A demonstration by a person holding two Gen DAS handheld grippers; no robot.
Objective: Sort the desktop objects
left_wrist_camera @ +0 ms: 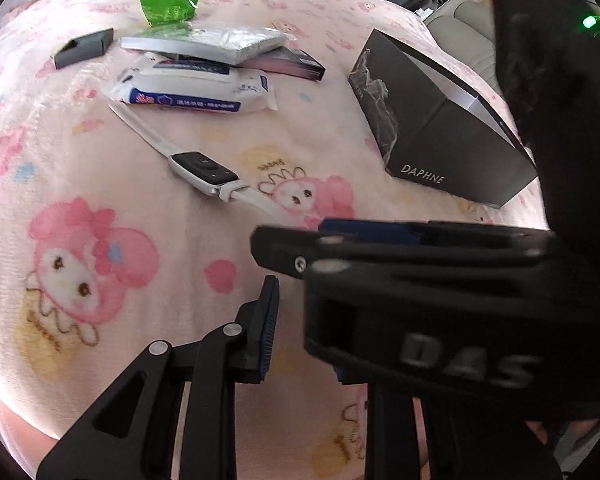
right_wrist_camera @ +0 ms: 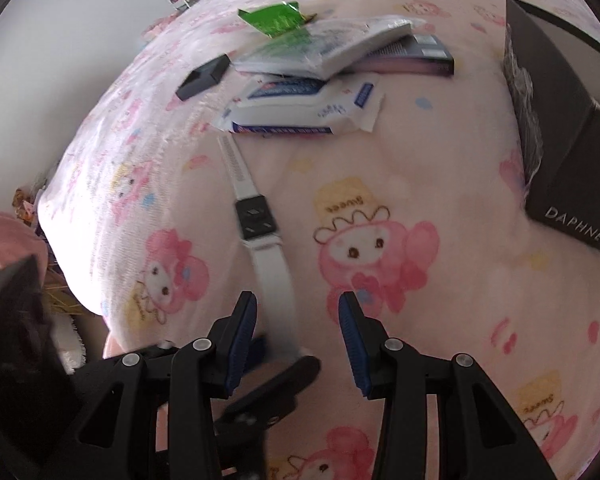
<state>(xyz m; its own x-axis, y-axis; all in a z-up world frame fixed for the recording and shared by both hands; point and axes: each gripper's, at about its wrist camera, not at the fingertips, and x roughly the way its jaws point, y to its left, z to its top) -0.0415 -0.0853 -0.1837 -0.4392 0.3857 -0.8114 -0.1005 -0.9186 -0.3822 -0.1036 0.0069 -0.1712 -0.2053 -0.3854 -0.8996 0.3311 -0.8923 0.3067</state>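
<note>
Spread over a pink cartoon-print blanket (right_wrist_camera: 440, 152): a smartwatch (right_wrist_camera: 256, 216) with a white strap, lying flat near the middle, face up. Beyond it, a pile: a white-and-blue wet-wipe pack (right_wrist_camera: 300, 108), a silver foil packet (right_wrist_camera: 340, 48) resting on top, a dark flat box (right_wrist_camera: 412, 60) under the packet's far edge, and a torn green wrapper (right_wrist_camera: 274, 20) at the back. Just left of the pile, apart from it, a small black box (right_wrist_camera: 204, 76). Well to the right, a large black box (right_wrist_camera: 568, 184) marked DAPHNE.

Right tool (right_wrist_camera: 296, 312) tilted down above the near end of the strap, jaws moderately wide, blue pads clear of the strap, holding nothing. Left tool (left_wrist_camera: 296, 332) crossed underneath it; only one blue-padded finger (left_wrist_camera: 268, 320) in plain sight from its own camera, the other hidden behind the right tool's black body, so cannot tell its width or whether anything is gripped.
</note>
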